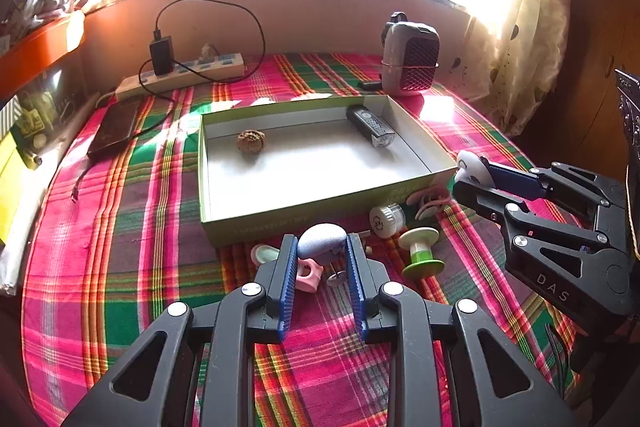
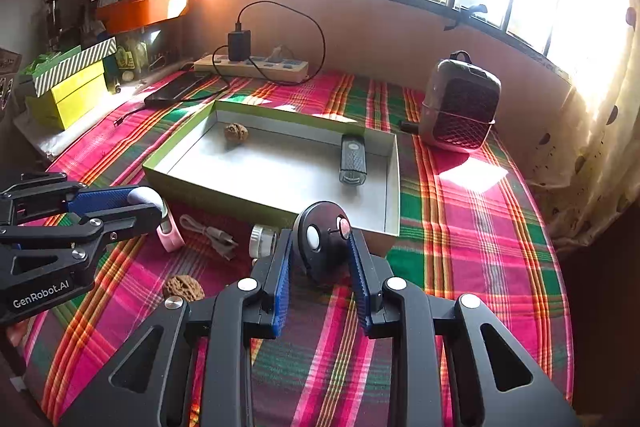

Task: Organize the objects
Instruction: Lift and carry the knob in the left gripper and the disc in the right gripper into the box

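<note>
a plaid cloth (image 1: 120, 227) in pink, green and orange covered the table, and near its middle lay an open shallow box (image 1: 320, 215) with green outer walls and a pale inside. at the far right, past the box, stood a small heater (image 1: 410, 59) with a dark mesh front. a white power strip (image 1: 180, 77) lay along the far wall with a black charger (image 1: 161, 57) plugged into it, and a dark flat device (image 1: 114, 131) lay just near of it on the left. inside the box, a black remote-like gadget (image 1: 370, 126) rested against the far right wall and a walnut (image 1: 251, 142) sat towards the far left, well apart from it. the left gripper (image 1: 322, 251) was closed on a pale blue egg-shaped object (image 1: 322, 239), its blue pads pressed to either side, just near of the box's front wall. the right gripper (image 2: 318, 247) clamped a black round device (image 2: 320, 243) with a white button, near the box's near right corner. on the cloth along the box's front wall lay the loose pieces: a green and white spool (image 1: 420, 251), a small white-capped jar (image 1: 386, 221), a pink ring-shaped piece (image 1: 308, 275), a grey cable (image 2: 210, 233) and a second walnut (image 2: 183, 288) nearer the edge.
</note>
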### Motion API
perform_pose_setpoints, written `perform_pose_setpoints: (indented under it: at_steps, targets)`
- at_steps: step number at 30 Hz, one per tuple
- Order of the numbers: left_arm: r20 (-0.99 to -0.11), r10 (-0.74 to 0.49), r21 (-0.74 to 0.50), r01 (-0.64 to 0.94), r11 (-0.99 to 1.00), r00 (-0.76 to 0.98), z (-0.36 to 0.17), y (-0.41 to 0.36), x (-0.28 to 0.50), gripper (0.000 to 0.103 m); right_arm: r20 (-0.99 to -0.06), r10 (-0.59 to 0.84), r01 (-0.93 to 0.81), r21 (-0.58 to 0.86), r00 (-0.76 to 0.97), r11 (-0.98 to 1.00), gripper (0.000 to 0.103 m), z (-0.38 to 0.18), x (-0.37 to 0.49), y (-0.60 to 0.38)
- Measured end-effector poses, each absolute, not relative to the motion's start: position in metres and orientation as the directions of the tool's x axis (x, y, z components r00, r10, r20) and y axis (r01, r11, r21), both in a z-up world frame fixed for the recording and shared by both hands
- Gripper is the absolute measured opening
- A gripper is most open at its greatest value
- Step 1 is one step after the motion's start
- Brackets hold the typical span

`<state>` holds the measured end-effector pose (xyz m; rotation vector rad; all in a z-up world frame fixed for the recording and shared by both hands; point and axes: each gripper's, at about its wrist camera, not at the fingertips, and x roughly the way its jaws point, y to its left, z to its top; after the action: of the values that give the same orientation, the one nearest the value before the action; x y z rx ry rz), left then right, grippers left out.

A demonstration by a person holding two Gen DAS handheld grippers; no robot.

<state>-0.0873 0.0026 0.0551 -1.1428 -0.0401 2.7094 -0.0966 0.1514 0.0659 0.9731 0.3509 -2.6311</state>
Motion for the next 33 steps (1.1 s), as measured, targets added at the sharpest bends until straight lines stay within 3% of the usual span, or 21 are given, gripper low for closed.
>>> perform_pose_setpoints:
  at_steps: [15,33]
  targets:
    - [-0.704,0.171,-0.096,-0.146,-0.985,-0.69,0.061,-0.007,-0.131,0.022,-0.642,-0.24,0.394,-0.106,-0.728,-0.913,0.028,0.085,-0.147,0.135]
    - [-0.744,0.127,-0.087,-0.094,-0.992,-0.656,0.034,-0.021,-0.18,0.022,-0.718,-0.283,0.48,-0.081,-0.636,-0.874,0.028,0.053,-0.225,0.096]
